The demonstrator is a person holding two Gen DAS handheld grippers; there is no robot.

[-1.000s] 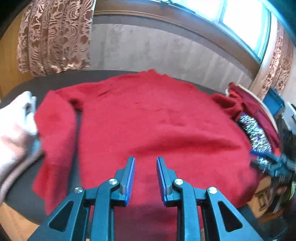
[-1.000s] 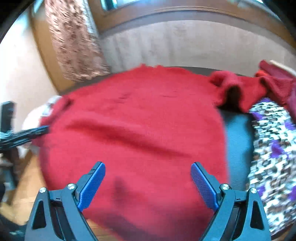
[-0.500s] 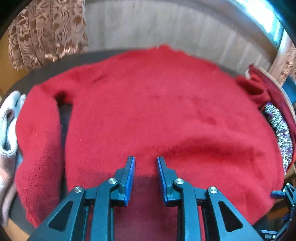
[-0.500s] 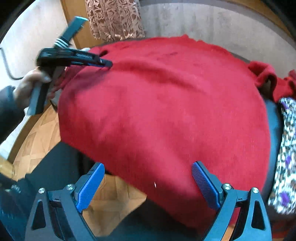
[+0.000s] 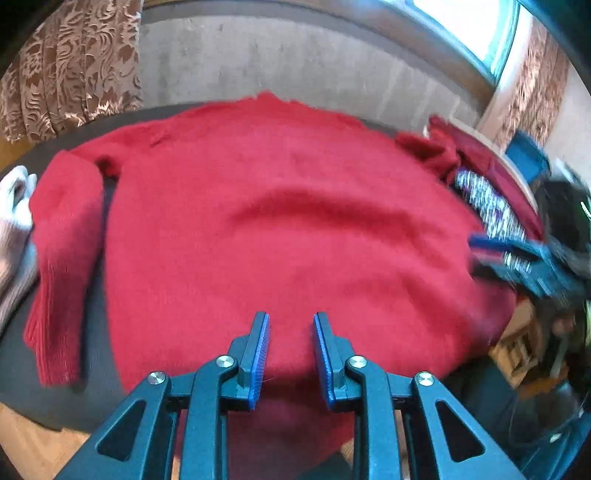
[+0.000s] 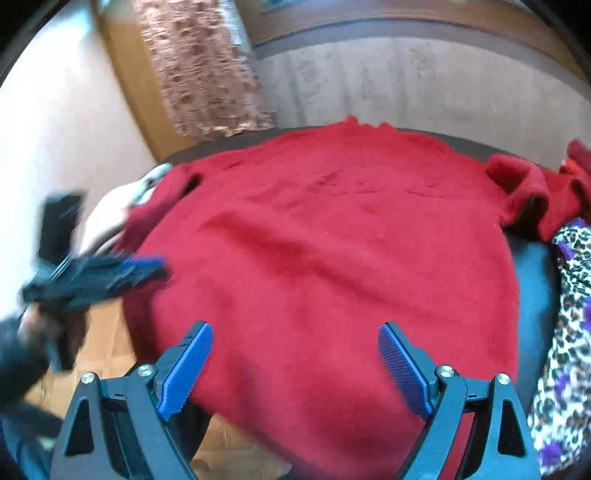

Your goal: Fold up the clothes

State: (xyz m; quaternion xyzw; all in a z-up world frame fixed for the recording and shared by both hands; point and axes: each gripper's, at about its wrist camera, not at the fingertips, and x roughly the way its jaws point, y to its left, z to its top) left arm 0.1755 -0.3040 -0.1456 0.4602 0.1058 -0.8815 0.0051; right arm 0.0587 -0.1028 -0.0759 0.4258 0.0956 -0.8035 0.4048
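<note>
A red sweater [image 5: 280, 236] is lying spread flat over a dark counter [image 5: 55, 387], filling the middle of both frames; its hem is hanging over the near edge at the bottom, and one sleeve [image 5: 62, 266] is lying down the left of the left wrist frame, with a strip of dark counter showing between it and the body. The left tool [image 5: 291, 347] is hovering at the bottom centre over the hem, its blue pads [image 5: 258, 354] standing a narrow gap apart with nothing between them; the right tool [image 6: 295, 365] is sitting at the bottom of its own frame, spread wide and empty above the hem. A pale garment [image 5: 14, 229] is lying at the left edge beside the sleeve; a leopard-print cloth [image 6: 569, 332] is lying along the right of the right wrist frame, beside a bunched red piece [image 6: 532, 195]. A grey wall [image 5: 295, 66] is running behind the counter; patterned brown curtains [image 5: 66, 66] are hanging in the upper left, a bright window [image 5: 465, 22] is glowing in the upper right, and wood flooring [image 6: 107, 339] is showing at the lower left.
</note>
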